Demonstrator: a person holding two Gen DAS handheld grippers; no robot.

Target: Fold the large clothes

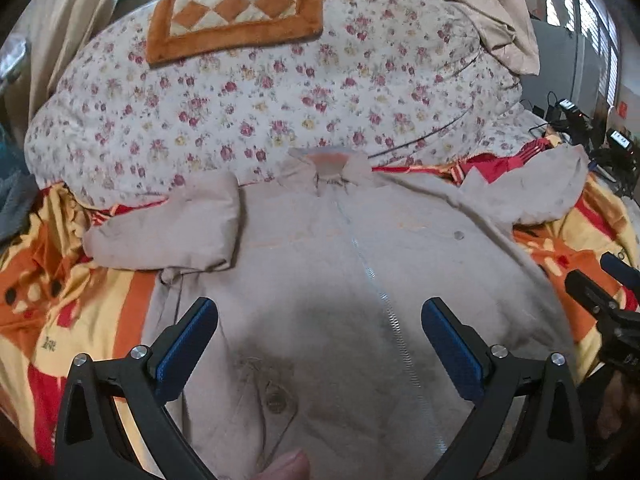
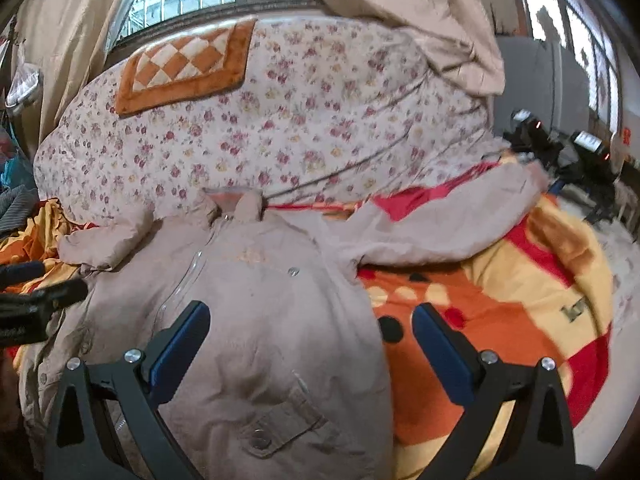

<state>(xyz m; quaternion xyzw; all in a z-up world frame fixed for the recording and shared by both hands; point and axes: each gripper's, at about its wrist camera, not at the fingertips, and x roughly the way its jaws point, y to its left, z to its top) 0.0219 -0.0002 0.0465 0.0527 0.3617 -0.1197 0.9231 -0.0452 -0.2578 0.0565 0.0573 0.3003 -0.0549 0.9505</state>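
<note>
A beige zip-up jacket (image 1: 320,264) lies face up on an orange, yellow and red blanket (image 1: 52,308), collar toward the far side. Its left sleeve (image 1: 168,228) is folded short; the right sleeve (image 2: 448,220) stretches out to the right. My left gripper (image 1: 320,320) hovers open over the jacket's lower front, straddling the zipper (image 1: 384,300) area, nothing between its blue pads. My right gripper (image 2: 310,328) is open above the jacket's right edge, over a flap pocket (image 2: 276,428), holding nothing. The right gripper's tip (image 1: 600,292) shows at the left wrist view's right edge.
A floral quilt (image 1: 256,96) is heaped behind the jacket, with an orange checkered mat (image 1: 236,8) on top. Beige curtains (image 2: 416,12) hang by the window behind. Black equipment (image 2: 560,144) stands at the far right. A fingertip (image 1: 288,468) shows at the bottom edge.
</note>
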